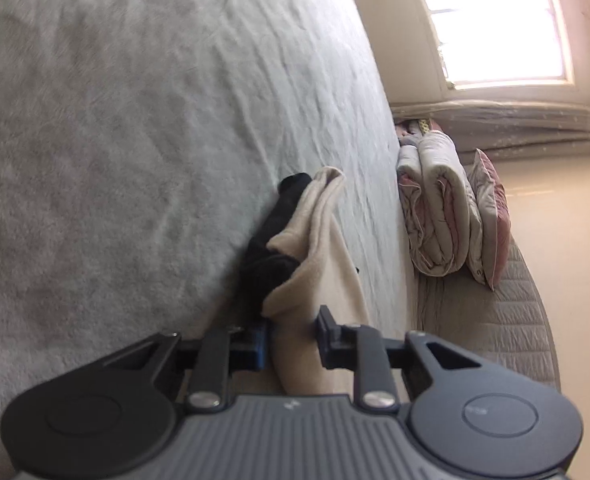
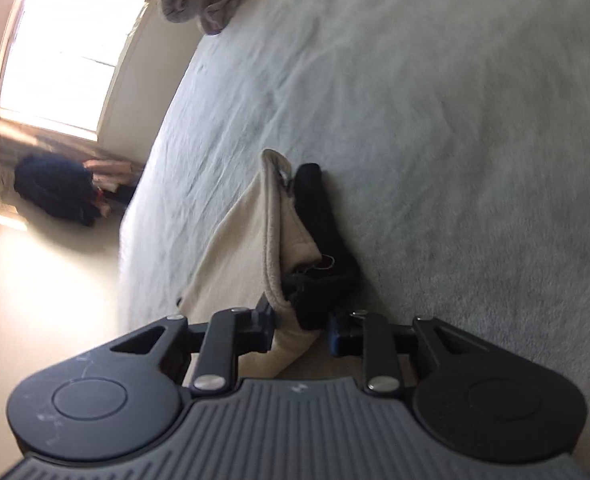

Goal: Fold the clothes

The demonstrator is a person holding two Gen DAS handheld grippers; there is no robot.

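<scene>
The beige garment [image 1: 319, 248] lies on the pale grey bedspread [image 1: 135, 140], and a black piece of cloth [image 1: 271, 240] (maybe a lining or a second garment, I cannot tell) is bunched together with it. Both views are rolled to the side, so the bed looks tilted.

The left gripper [image 1: 291, 340] has the beige cloth between its fingers, and the jaws stand narrow around the fold; I judge that it is clenched on the garment's edge. The right gripper [image 2: 301, 328] is in the same position in its own view: beige garment [image 2: 255, 232] and black cloth [image 2: 323, 240] pass together between its fingers, which press close on them.

To my judgement the step in hand is the taking of two points along one edge, the beginning of a fold. The next move calls for lifting both grippers together and carrying the edge over the rest of the garment. The danger is that the black cloth slips out, or that the bedspread is pinched too.
</scene>
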